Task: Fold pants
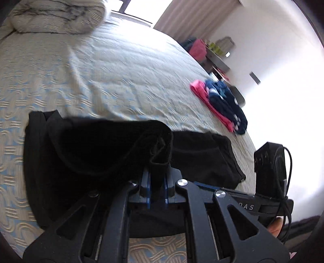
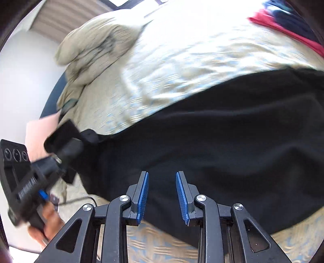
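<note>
Black pants [image 1: 85,153] lie on the patterned bedspread [image 1: 101,76]. My left gripper [image 1: 157,182] is shut on a bunched end of the pants and holds it folded over the rest of the cloth. In the right wrist view the pants [image 2: 222,131] spread flat across the bed. My right gripper [image 2: 162,194] is open and empty just above the near edge of the pants. The left gripper [image 2: 66,145] also shows at the left of that view, gripping the pants' edge.
A pile of pink and navy folded clothes [image 1: 220,103] lies at the bed's right edge. A rolled beige quilt [image 1: 58,16] lies at the head of the bed. A table with items [image 1: 218,54] stands by the wall beyond the bed.
</note>
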Motion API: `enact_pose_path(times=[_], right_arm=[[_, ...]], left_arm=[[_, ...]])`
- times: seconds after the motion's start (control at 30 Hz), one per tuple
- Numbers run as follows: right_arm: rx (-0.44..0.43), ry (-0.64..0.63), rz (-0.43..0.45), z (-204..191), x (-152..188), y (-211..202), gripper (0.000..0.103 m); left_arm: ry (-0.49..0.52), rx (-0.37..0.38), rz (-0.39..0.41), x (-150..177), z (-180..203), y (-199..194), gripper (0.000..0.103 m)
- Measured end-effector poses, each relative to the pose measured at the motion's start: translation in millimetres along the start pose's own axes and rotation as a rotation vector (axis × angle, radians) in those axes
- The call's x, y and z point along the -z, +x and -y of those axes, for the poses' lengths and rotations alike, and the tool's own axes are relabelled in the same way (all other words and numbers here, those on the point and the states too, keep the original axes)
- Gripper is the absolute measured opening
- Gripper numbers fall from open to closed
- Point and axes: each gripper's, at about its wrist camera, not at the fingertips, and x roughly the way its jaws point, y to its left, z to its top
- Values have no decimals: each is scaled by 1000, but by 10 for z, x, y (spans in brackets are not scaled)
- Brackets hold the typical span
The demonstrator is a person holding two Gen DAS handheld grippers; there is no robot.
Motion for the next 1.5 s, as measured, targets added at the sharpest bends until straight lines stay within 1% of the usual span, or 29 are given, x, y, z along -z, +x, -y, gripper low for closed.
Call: enact_pose_path(times=[0.03, 0.07, 0.13, 0.17, 0.2, 0.27, 0.33, 0.37, 0.4, 0.47, 0.53, 0.6, 0.63, 0.7, 0.8, 0.9, 1.03, 1.1, 1.17, 1.2, 1.27, 1.33, 1.4, 1.43, 1.5], right_arm=[[17, 17, 7, 98, 26, -46, 29], [32, 32, 10, 155, 41, -83, 29], [54, 64, 7, 310, 50, -127, 29], [60, 77, 2, 378, 69, -146, 29], [65, 86, -2, 432, 72, -149, 29], [73, 85, -7, 471, 84, -111, 29], [74, 66, -16, 491, 76, -101, 29], [65, 52, -23, 477, 45, -66, 32], [54, 38, -32, 500, 54, -56, 38], [26, 14, -56, 471, 78, -33, 44], [-4, -4, -72, 383, 70, 19, 46], [-12, -5, -74, 371, 79, 24, 49], [-10, -5, -73, 355, 72, 27, 50], [1, -6, -71, 326, 50, 36, 51], [32, -42, -49, 235, 42, -4, 52], [79, -152, -22, 12, 37, -47, 52], [167, -314, -22, -250, 104, -53, 54], [190, -386, -16, -379, 156, -34, 54], [213, -512, -34, -579, 250, 36, 54], [240, -592, -46, -680, 321, 92, 55], [300, -757, -59, -822, 489, 175, 57], [371, -933, -49, -1002, 679, 298, 58], [424, -1062, -34, -1116, 809, 418, 58], [434, -1090, -36, -1159, 826, 476, 58], [440, -1106, -53, -1211, 796, 596, 58]], left_arm=[[40, 13, -58, 73, 169, 231, 10], [73, 0, -103, 141, 294, 400, 11], [152, -64, -179, 297, 507, 657, 11], [182, -82, -190, 357, 555, 681, 12], [210, -82, -189, 411, 589, 659, 14], [228, -59, -176, 479, 543, 482, 16], [185, -51, -146, 495, 363, 207, 19], [154, -63, -120, 481, 233, 61, 22], [106, -91, -84, 504, 63, -117, 27], [24, -144, -31, 557, -210, -368, 33], [-66, -173, 0, 656, -510, -601, 34], [-126, -198, 13, 725, -725, -716, 36], [-148, -222, 21, 771, -827, -760, 37], [-171, -260, 23, 834, -950, -798, 40], [-190, -261, 16, 881, -1022, -771, 40], [-181, -263, 11, 892, -1018, -714, 42], [-167, -263, 6, 899, -1021, -658, 42], [-162, -268, 4, 912, -1035, -642, 43], [-155, -282, -2, 935, -1066, -634, 46], [-154, -290, -5, 951, -1083, -633, 49], [-158, -298, -9, 987, -1132, -636, 50], [-169, -295, -6, 1008, -1179, -641, 50], [-172, -299, -3, 1013, -1212, -624, 50], [-170, -299, 0, 1014, -1230, -610, 51], [-176, -291, -3, 1020, -1270, -587, 52]])
